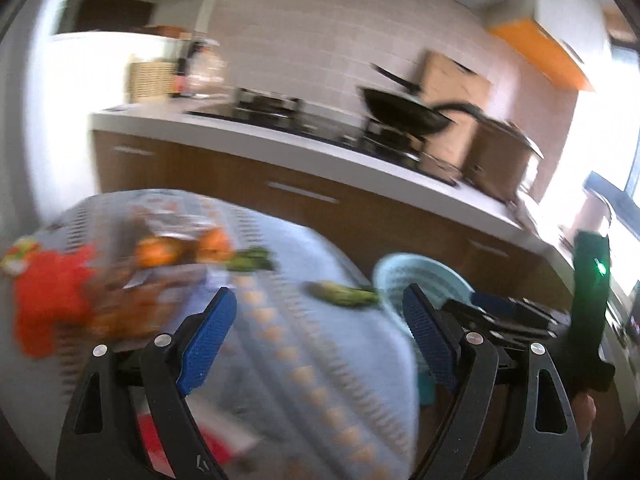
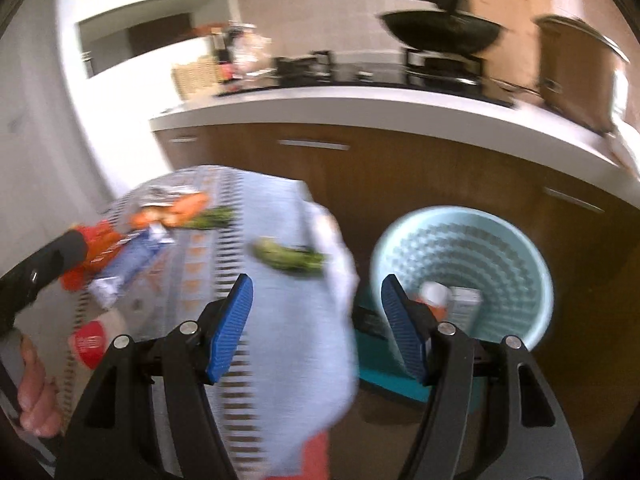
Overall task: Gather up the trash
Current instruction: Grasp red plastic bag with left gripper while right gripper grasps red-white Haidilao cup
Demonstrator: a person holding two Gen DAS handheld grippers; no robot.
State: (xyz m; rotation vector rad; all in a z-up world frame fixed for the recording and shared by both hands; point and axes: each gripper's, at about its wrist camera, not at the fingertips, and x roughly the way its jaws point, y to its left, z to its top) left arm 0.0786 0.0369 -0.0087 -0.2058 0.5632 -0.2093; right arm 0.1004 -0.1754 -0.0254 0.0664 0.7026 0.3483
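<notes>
The left gripper [image 1: 316, 340] has its blue jaws wide apart, and nothing is between them. The right gripper [image 2: 316, 328] is wide apart too, and it holds nothing.

Both hang over a small table [image 2: 280, 320] with a pale blue patterned cloth. Everything looks smeared, so small things are hard to tell.

The trash is on the cloth. A green leafy scrap [image 2: 290, 258] lies near the table's edge, just ahead of the right gripper. Another green scrap [image 2: 212, 216] lies farther back. Next to it are orange bits [image 2: 176, 208] and a shiny wrapper [image 2: 160, 194]. A blue and white packet [image 2: 128, 264] lies to the left, and red crumpled stuff [image 1: 48, 292] lies at the far left side.

The light blue bin [image 2: 464, 276] stands on the floor beside the table, on the right. A few pieces [image 2: 448, 300] are already in it.

The next step is probably to grab the nearest green scrap. To do it well, the right gripper should come down with one jaw on each side of the scrap. It should pinch only the scrap, not the cloth. Then it should lift up, move over the bin, and let go above the middle.
</notes>
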